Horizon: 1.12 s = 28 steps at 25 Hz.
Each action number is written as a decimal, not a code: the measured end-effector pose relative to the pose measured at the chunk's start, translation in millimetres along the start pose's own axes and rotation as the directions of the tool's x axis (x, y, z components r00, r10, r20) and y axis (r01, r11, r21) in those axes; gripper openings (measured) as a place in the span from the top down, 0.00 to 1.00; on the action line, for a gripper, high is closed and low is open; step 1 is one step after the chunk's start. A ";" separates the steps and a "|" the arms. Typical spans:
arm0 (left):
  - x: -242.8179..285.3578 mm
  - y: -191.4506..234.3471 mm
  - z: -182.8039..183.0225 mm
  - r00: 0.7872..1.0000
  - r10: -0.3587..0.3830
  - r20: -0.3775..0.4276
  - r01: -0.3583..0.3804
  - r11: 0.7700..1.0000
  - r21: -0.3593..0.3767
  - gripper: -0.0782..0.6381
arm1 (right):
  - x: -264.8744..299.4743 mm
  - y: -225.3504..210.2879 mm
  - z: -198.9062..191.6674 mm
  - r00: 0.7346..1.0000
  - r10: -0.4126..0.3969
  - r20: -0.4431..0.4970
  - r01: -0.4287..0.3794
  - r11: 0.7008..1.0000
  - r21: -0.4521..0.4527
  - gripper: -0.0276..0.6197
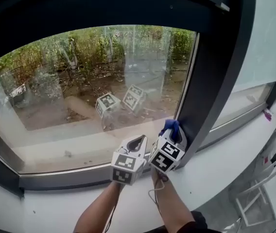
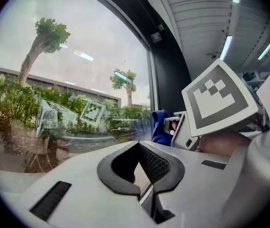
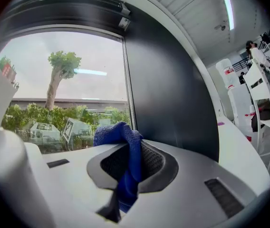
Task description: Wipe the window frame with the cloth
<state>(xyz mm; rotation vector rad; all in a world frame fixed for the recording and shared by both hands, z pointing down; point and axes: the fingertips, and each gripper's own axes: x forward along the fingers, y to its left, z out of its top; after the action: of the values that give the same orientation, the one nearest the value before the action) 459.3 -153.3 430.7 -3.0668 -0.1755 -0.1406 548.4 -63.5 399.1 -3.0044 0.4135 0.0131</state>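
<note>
— What shows from up on your head?
— My right gripper point(image 1: 172, 132) has the blue cloth point(image 1: 171, 126) bunched at its tip, against the foot of the dark window frame point(image 1: 211, 81), just where the post meets the white sill point(image 1: 225, 164).
— And the other claw?
— My left gripper point(image 1: 137, 143) sits just beside it, aimed at the glass point(image 1: 70, 81), with no cloth on it. Both marker cubes appear as reflections point(image 1: 108, 102) in the pane.
</note>
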 end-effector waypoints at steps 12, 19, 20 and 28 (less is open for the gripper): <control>-12.8 4.2 71.4 0.992 0.010 0.129 -0.011 1.000 0.009 0.88 | -0.9 10.0 82.1 0.984 0.019 0.175 -0.010 0.999 -0.048 0.91; -10.4 0.3 123.7 0.986 0.005 0.168 -0.018 0.997 0.075 0.88 | 0.7 18.7 133.6 0.968 0.038 0.248 -0.026 0.998 -0.051 0.91; -10.1 -0.6 129.6 0.985 0.001 0.171 -0.016 0.996 0.088 0.88 | 0.0 18.6 140.5 0.965 0.043 0.258 -0.030 0.998 -0.052 0.91; -16.1 7.1 167.5 0.980 -0.004 0.197 -0.015 0.995 0.097 0.88 | -0.9 24.0 185.7 0.956 0.048 0.288 -0.039 0.998 -0.039 0.91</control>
<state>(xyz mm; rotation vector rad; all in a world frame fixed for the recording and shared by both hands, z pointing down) 458.9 -150.1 262.3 -2.9788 -0.1787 0.1679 542.2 -66.0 212.0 -2.9575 0.4501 0.4611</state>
